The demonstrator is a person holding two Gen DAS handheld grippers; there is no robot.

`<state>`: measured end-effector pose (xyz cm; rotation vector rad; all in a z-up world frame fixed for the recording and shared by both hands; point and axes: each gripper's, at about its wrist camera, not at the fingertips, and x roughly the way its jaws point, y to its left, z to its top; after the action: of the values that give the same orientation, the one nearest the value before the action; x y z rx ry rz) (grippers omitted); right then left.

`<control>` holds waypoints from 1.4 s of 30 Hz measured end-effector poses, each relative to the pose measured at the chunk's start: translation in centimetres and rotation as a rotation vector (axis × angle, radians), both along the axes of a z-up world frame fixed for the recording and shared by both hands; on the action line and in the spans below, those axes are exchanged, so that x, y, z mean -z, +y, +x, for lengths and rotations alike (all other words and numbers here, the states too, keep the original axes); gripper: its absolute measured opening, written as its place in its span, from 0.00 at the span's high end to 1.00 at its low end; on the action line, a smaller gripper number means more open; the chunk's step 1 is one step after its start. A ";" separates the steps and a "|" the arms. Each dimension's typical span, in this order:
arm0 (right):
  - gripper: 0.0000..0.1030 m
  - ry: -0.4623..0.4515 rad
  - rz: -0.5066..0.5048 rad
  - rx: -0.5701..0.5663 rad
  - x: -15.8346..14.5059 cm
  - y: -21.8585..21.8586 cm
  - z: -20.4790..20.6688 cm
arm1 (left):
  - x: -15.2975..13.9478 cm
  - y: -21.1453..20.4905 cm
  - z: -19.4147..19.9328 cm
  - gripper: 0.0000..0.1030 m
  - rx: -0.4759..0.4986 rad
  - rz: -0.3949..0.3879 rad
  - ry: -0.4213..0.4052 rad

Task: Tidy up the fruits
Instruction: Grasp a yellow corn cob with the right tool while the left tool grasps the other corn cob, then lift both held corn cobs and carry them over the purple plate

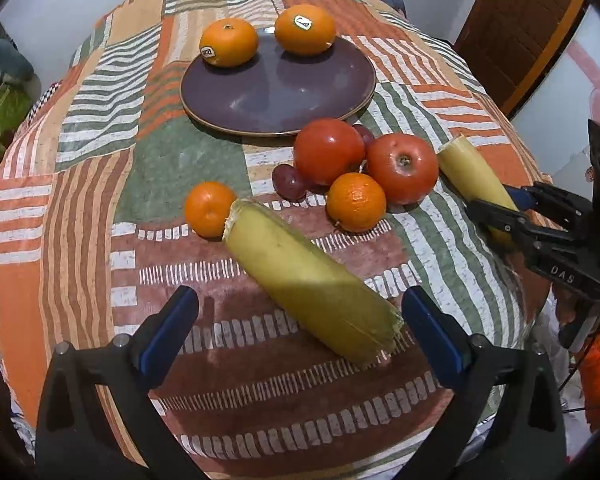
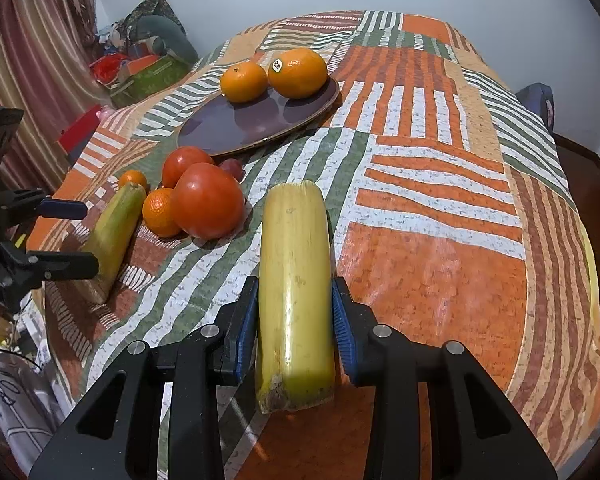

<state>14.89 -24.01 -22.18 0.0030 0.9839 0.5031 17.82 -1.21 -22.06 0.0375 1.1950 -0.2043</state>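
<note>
Holding one yellow banana piece (image 2: 296,292) between the pads of my right hand-held gripper (image 2: 296,328), low in the right wrist view, I have my left hand-held gripper (image 1: 300,328) spread wide around a second banana piece (image 1: 312,276), not touching it. Two oranges (image 1: 229,42) already sit on the purple plate (image 1: 278,96) in the upper middle. Left on the patterned counter (image 1: 100,200): two tomatoes (image 1: 329,151), two mandarins (image 1: 210,209), some grapes (image 1: 288,182), both banana pieces.
</note>
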 end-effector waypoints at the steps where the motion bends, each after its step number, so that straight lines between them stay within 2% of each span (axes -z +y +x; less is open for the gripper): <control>1: 0.69 0.003 0.000 0.000 0.0 0.0 0.0 | 0.0 -0.1 -0.1 0.00 0.011 -0.014 0.006; 8: 0.69 0.026 -0.003 -0.020 -0.1 -0.2 0.1 | -0.5 -0.9 -0.4 0.01 -0.018 -0.021 -0.047; 10: 0.69 0.025 -0.014 -0.023 -0.1 0.0 0.0 | -0.2 -1.1 0.0 0.09 -0.028 -0.015 -0.045; 12: 0.69 0.019 -0.034 -0.027 -0.1 0.3 0.0 | 0.6 -1.4 0.6 0.25 -0.028 -0.017 -0.023; 14: 0.68 0.010 -0.056 -0.029 -0.1 0.6 -0.1 | 1.0 -1.4 0.7 0.26 -0.042 -0.003 -0.026; 17: 0.68 -0.001 -0.068 -0.027 0.0 0.8 -0.1 | 1.1 -0.8 0.3 0.29 -0.033 -0.028 -0.048; 21: 0.69 -0.020 -0.082 -0.025 -0.1 1.1 -0.1 | 0.7 1.0 -0.4 0.43 -0.028 -0.070 -0.039; 24: 0.69 -0.020 -0.087 -0.019 -0.2 1.3 -0.1 | 0.4 2.2 -0.9 0.53 -0.018 -0.051 -0.033; 26: 0.69 -0.005 -0.077 -0.018 -0.3 1.3 -0.1 | 0.3 2.9 -1.3 0.54 -0.013 -0.020 -0.036; 29: 0.69 0.026 -0.042 -0.030 -0.5 1.3 -0.5 | 0.4 3.8 -1.4 0.54 -0.023 -0.024 -0.018; 36: 0.68 0.030 -0.073 -0.044 -0.7 2.2 -1.2 | 1.5 3.9 -0.1 0.54 -0.027 -0.034 0.006; 42: 0.66 0.012 -0.114 -0.053 -0.6 3.1 -0.7 | 2.3 3.5 1.2 0.59 -0.026 -0.035 -0.008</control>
<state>14.16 -20.91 -21.62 -0.1226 1.0257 0.4957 18.99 2.28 -24.36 -0.0079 1.1829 -0.2025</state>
